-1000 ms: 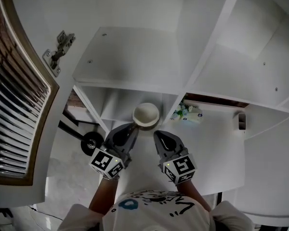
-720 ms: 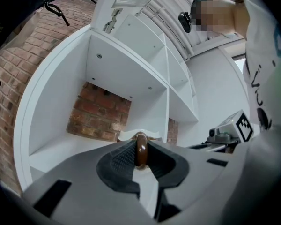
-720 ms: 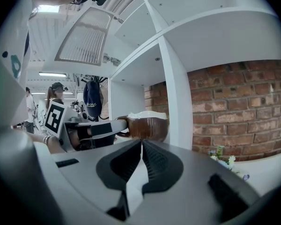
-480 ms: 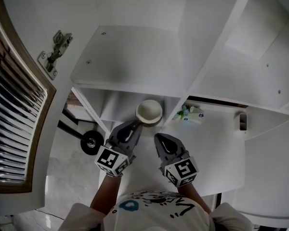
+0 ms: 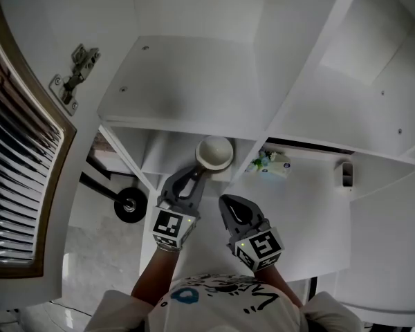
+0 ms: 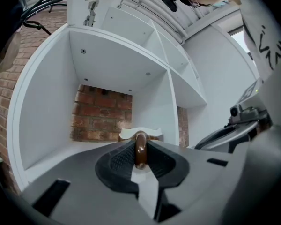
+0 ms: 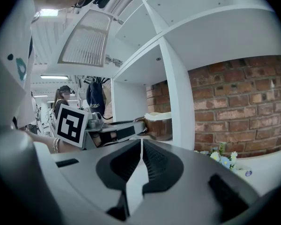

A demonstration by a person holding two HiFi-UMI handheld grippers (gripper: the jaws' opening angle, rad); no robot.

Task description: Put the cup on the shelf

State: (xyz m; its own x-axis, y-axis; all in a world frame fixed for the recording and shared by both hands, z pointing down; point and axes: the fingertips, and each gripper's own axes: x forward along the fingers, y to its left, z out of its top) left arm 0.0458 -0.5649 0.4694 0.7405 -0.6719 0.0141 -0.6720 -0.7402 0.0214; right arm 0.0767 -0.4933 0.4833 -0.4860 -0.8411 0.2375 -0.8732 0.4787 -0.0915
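The cup [image 5: 214,151] is brown with a pale rim and sits at the mouth of the lower left shelf compartment [image 5: 167,151]. My left gripper [image 5: 198,174] is shut on its brown handle [image 6: 140,149], and the cup's rim [image 6: 141,133] shows just past the jaws against the brick back wall. In the right gripper view the cup [image 7: 158,124] is beside the white divider [image 7: 178,93], with the left gripper [image 7: 117,131] holding it. I cannot tell whether it rests on the shelf floor. My right gripper [image 5: 225,202] hangs back to the right, shut with nothing in it [image 7: 140,142].
A small bunch of flowers [image 5: 268,162] lies in the compartment to the right [image 7: 222,154]. A slatted cabinet door [image 5: 21,164] stands open at the left with a hinge [image 5: 70,80] above. A black wheel [image 5: 129,205] is on the floor below.
My left gripper has pushed forward and slightly right, carrying the cup deeper under the upper shelf board. The right gripper has barely moved.
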